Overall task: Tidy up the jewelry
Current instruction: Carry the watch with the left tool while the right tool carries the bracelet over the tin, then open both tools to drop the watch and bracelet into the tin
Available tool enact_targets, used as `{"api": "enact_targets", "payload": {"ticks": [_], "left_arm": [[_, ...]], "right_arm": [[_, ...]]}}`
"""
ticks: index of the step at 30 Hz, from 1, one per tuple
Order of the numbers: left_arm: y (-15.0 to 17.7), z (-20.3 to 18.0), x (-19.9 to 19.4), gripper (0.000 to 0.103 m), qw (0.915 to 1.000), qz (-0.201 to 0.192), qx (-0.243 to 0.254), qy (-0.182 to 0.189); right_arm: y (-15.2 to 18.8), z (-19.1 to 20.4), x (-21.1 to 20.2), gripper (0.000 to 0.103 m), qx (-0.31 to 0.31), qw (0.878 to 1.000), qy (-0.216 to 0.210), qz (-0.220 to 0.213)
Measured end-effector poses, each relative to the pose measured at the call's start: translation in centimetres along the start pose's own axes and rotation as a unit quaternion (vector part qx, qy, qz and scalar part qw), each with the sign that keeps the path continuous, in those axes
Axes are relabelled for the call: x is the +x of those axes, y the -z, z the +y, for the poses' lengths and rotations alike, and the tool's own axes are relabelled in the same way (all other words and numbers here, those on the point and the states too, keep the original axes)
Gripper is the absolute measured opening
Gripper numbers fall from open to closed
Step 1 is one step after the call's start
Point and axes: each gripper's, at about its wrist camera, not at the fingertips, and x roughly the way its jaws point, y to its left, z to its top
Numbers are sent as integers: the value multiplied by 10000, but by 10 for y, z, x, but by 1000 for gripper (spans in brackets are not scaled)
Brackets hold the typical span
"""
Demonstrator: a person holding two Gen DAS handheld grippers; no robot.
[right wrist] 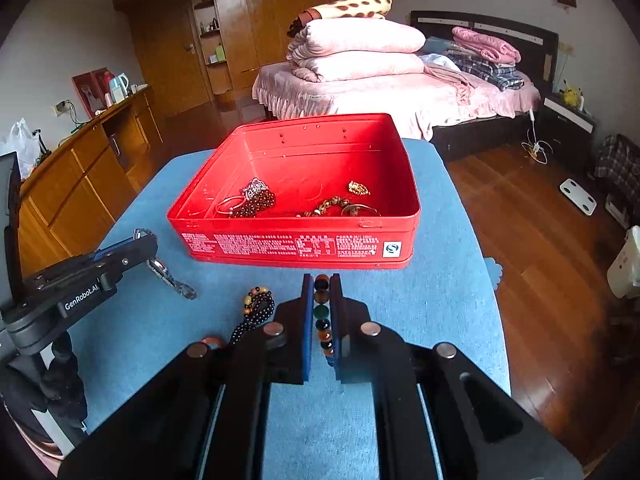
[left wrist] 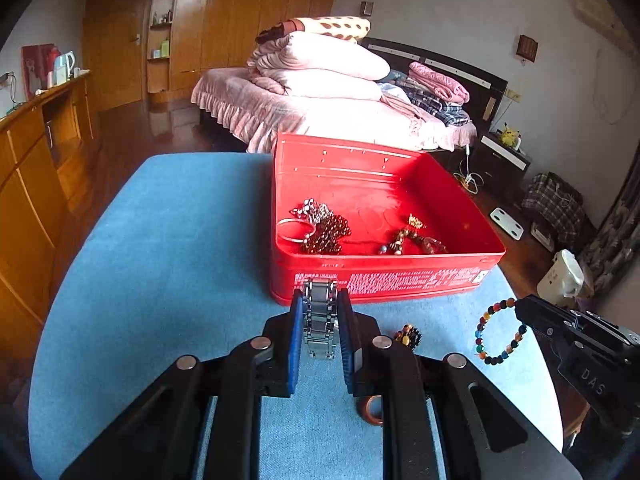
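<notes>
The left hand-held gripper (left wrist: 320,312) is clamped on a metal watch band (left wrist: 319,320) just before the red tin (left wrist: 384,280). The right hand-held gripper (right wrist: 322,296) grips a bead bracelet (right wrist: 322,320) before the same tin.

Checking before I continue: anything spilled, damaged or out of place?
Nothing stands out. The red tin sits upright with jewelry inside; a dark bead necklace and a brown ring lie on the blue cloth, not yet sorted.

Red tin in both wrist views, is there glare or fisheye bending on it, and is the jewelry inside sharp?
Left wrist view: the red tin has a pale sheen on its floor, its rim bows outward, and the jewelry inside reads soft. Right wrist view: less glare, the white print on the front wall is visible but too small to read, and the edges curve.
</notes>
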Motion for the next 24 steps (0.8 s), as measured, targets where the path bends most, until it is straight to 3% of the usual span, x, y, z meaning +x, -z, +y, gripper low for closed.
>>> {"api": "enact_targets", "payload": {"ticks": [16, 24], "left_arm": [[-39, -15, -26, 17, 9984, -546, 76, 156], [-71, -32, -19, 17, 9967, -768, 178, 183]], "right_arm": [[-43, 10, -14, 7, -196, 9991, -87, -357], [-78, 1, -1, 7, -116, 9990, -70, -416]]}}
